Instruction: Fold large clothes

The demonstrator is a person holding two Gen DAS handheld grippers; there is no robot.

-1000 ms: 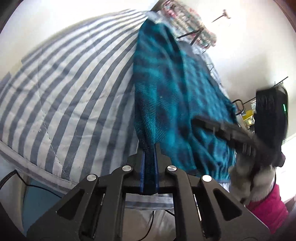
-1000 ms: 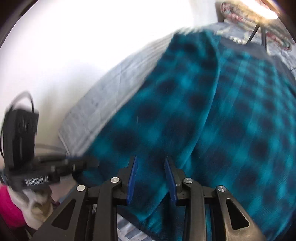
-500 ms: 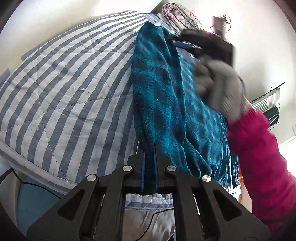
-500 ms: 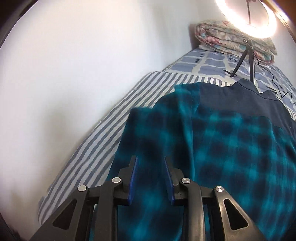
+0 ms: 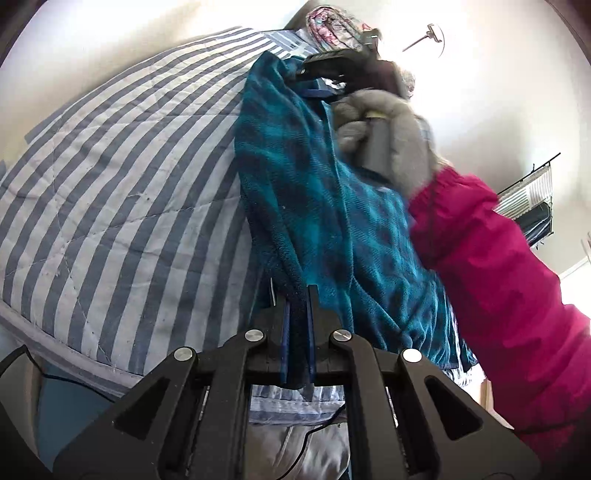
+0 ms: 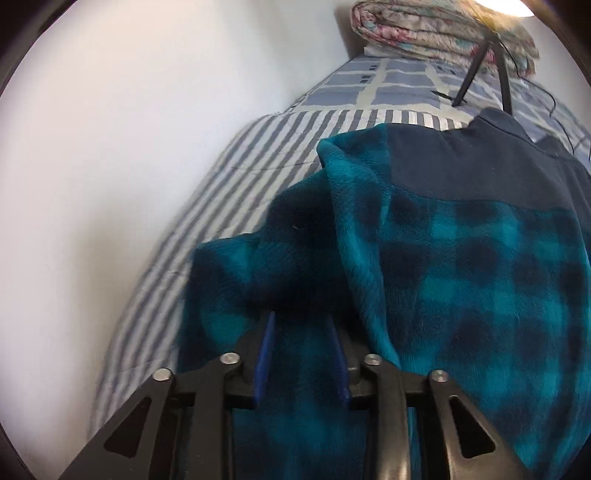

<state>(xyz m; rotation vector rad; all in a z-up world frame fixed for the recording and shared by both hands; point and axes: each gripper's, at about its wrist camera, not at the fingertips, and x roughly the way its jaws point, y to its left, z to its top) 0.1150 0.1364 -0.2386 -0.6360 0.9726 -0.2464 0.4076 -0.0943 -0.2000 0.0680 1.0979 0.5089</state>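
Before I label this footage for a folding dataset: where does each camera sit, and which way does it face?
Left wrist: on the left gripper, looking down and forward along the striped quilt; its jaws are shut on the teal plaid fleece; the gloved right hand and pink sleeve show.
Right wrist: on the right gripper, facing the bed's head and rolled blanket; jaws opening, fleece between them.
Both share the fleece and quilt.
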